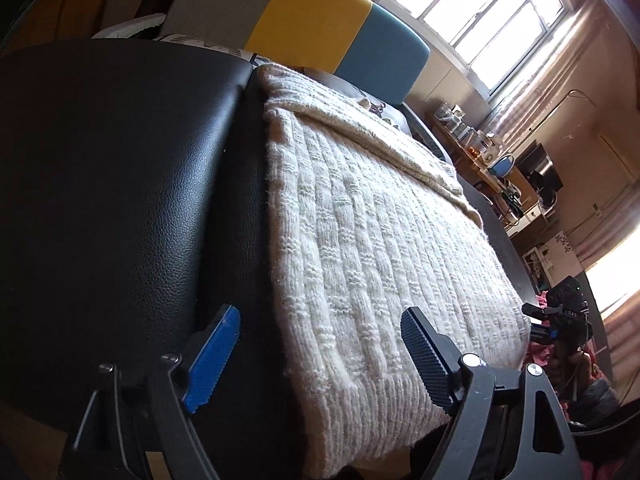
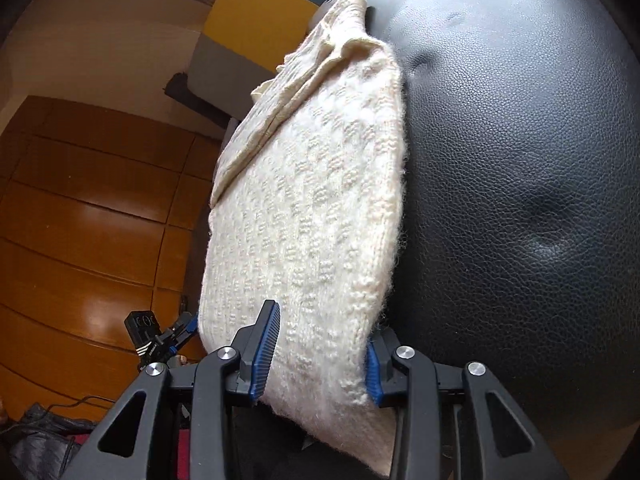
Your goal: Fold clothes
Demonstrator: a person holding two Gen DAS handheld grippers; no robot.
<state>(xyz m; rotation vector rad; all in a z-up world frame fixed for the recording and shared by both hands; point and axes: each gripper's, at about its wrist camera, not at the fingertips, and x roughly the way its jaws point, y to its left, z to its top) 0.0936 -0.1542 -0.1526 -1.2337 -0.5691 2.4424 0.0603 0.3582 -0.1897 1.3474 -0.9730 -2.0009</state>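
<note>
A cream knitted sweater (image 1: 380, 240) lies folded flat on a black leather surface (image 1: 100, 180). My left gripper (image 1: 320, 360) stands open wide over the sweater's near left edge, one blue pad over the bare leather and the other over the knit. Neither pad presses the fabric. In the right wrist view the same sweater (image 2: 312, 200) runs away along the leather (image 2: 520, 200), with a folded sleeve bunched at its far end. My right gripper (image 2: 320, 360) is shut on the sweater's near end, knit filling the gap between its pads. Each gripper shows in the other's view: right gripper (image 1: 552, 320), left gripper (image 2: 176, 334).
A yellow and blue padded panel (image 1: 316, 20) stands beyond the sweater, with a bright window (image 1: 480, 8) to its right. A cluttered shelf (image 1: 480, 152) runs along the wall. Wooden floor (image 2: 80, 220) lies beside the surface, with pink cloth (image 1: 540, 352) and a dark bag (image 2: 40, 440) on it.
</note>
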